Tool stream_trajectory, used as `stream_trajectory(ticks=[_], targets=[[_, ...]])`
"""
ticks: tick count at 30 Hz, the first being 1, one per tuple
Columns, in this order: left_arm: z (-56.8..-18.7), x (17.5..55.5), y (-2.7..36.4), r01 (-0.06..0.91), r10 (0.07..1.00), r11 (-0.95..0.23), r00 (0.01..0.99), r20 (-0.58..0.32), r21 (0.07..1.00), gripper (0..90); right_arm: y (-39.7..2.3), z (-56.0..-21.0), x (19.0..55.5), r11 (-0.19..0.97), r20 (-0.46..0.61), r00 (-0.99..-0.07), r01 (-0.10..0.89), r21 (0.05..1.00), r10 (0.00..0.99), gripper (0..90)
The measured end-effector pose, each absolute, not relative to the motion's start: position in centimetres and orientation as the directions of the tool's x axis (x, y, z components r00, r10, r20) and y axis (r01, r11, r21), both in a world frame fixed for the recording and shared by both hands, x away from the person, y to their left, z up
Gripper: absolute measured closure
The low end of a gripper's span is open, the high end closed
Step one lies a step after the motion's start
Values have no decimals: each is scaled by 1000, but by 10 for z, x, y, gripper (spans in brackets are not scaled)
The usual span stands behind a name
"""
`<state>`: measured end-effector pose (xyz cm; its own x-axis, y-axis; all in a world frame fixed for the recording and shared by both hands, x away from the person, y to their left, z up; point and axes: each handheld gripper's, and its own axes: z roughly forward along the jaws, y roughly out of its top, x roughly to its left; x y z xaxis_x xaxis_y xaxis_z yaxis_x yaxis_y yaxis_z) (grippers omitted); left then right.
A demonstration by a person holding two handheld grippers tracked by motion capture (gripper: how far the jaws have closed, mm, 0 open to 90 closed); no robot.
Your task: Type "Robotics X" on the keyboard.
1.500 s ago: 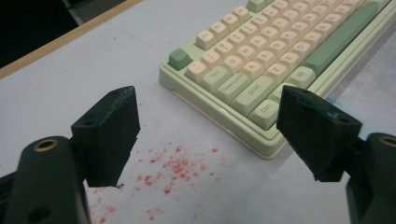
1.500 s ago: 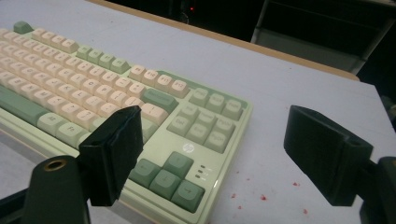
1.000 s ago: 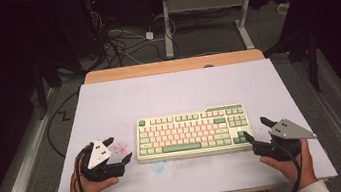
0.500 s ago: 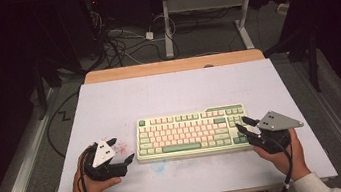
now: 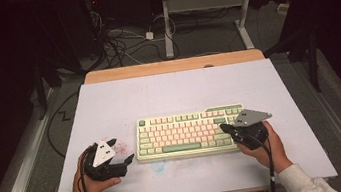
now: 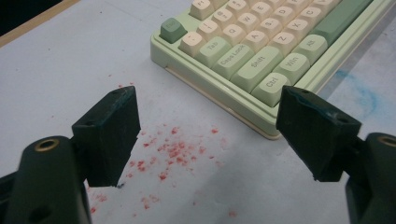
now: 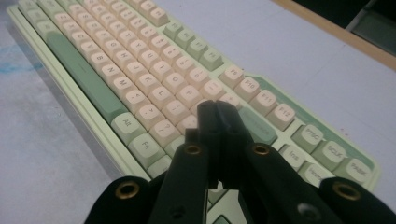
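Note:
A pale green keyboard (image 5: 184, 134) with cream and green keys lies in the near middle of the white table top (image 5: 178, 92). My left gripper (image 5: 127, 160) rests on the table just left of the keyboard's left end, held in a hand. In the left gripper view this gripper (image 6: 210, 116) is open, with only bare table between its jaws and the keyboard's corner (image 6: 243, 51) ahead. My right gripper (image 5: 223, 128) hovers over the keyboard's right part. Its jaws have just been closing and now meet, shut (image 7: 217, 112) on nothing, above the keys (image 7: 140, 70).
Red specks (image 6: 173, 149) stain the table by the left gripper, and a blue smear (image 5: 158, 166) lies in front of the keyboard. A wooden strip (image 5: 174, 65) edges the far side. Cables (image 5: 120, 42) and a metal desk frame (image 5: 206, 5) stand on the floor beyond.
The right gripper has moved left from beside the keyboard to over its right end, and its jaws have closed. The left gripper has stayed in place.

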<state>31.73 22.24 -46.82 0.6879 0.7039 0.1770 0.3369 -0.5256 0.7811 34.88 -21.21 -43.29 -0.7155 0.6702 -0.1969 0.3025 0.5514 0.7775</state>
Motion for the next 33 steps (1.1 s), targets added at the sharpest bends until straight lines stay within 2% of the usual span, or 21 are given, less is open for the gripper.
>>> stream_trajectory(ticks=[10, 21, 30, 31, 33], targets=[[-470, 318, 222, 345, 699, -530, 695, 169, 774, 208, -212, -451, 361, 594, -188, -728, 352, 723, 659, 900], [-469, 317, 222, 343, 696, -534, 698, 171, 772, 209, -211, -457, 360, 608, -181, -740, 360, 707, 648, 900], [-467, 317, 220, 348, 682, -549, 712, 167, 760, 317, -212, -460, 357, 605, -182, -739, 356, 712, 649, 900], [-465, 317, 220, 345, 680, -550, 714, 168, 761, 402, -212, -460, 357, 604, -184, -738, 354, 714, 649, 900], [-463, 318, 220, 345, 675, -546, 721, 157, 764, 412, -212, -461, 357, 602, -183, -737, 354, 716, 650, 900]])
